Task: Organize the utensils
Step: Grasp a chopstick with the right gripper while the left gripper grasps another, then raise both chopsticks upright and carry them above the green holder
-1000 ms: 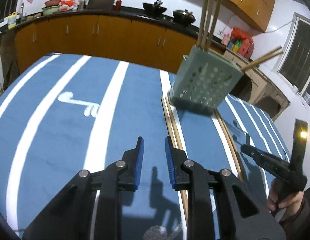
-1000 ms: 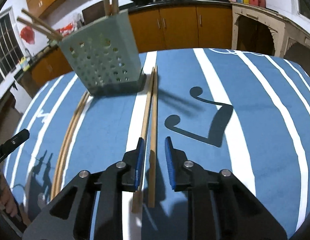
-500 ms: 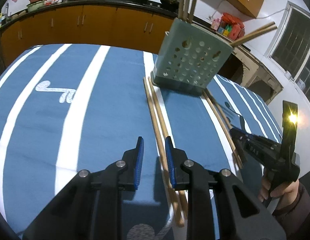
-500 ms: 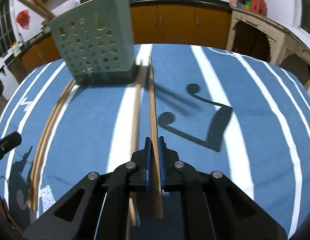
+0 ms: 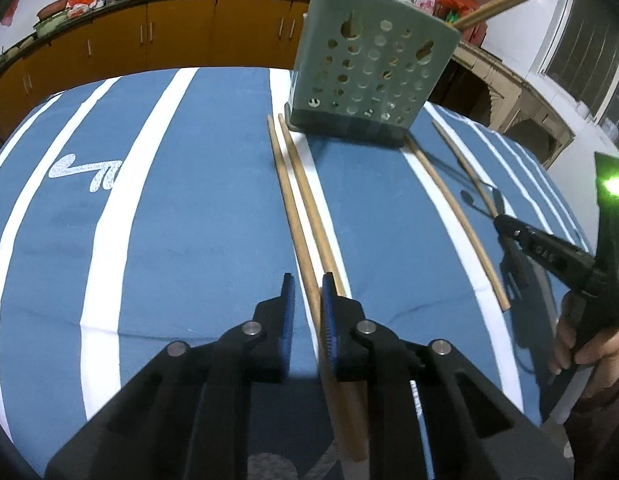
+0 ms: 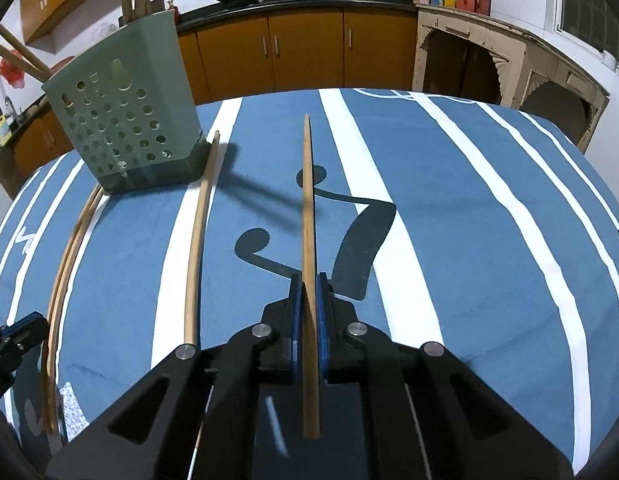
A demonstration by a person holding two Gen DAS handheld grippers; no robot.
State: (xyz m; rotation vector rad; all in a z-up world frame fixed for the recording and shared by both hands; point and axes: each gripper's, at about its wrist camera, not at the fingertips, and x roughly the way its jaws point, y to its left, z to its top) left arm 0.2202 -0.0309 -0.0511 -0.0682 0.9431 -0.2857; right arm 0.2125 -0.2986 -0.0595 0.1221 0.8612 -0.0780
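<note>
On the blue cloth with white stripes (image 5: 197, 216) that covers the table, a grey-green perforated utensil holder (image 5: 369, 76) stands upright, with several wooden chopsticks already poking out of its top.

Left gripper (image 5: 307, 292) points down at a pair of chopsticks (image 5: 299, 188) lying side by side, their far ends just beside the holder's base. Its blue-padded jaws have just been closing and now stand narrowly apart over the near part of the pair: the left stick runs between them, while the other passes under the right pad. Whether the pads press on the wood yet, I cannot tell.

Right gripper (image 6: 308, 292) is clenched on a single chopstick (image 6: 307, 200). The stick is pinched near its near end, its long part reaching forward over the cloth and its tip raised off it, throwing a dark shadow to the right. Another lone chopstick (image 6: 199, 232) lies flat on a white stripe to the left of the held one, its far tip by the holder's corner.

A person's hand (image 5: 589, 344) grips the right tool's handle at the edge of the left view.
</note>
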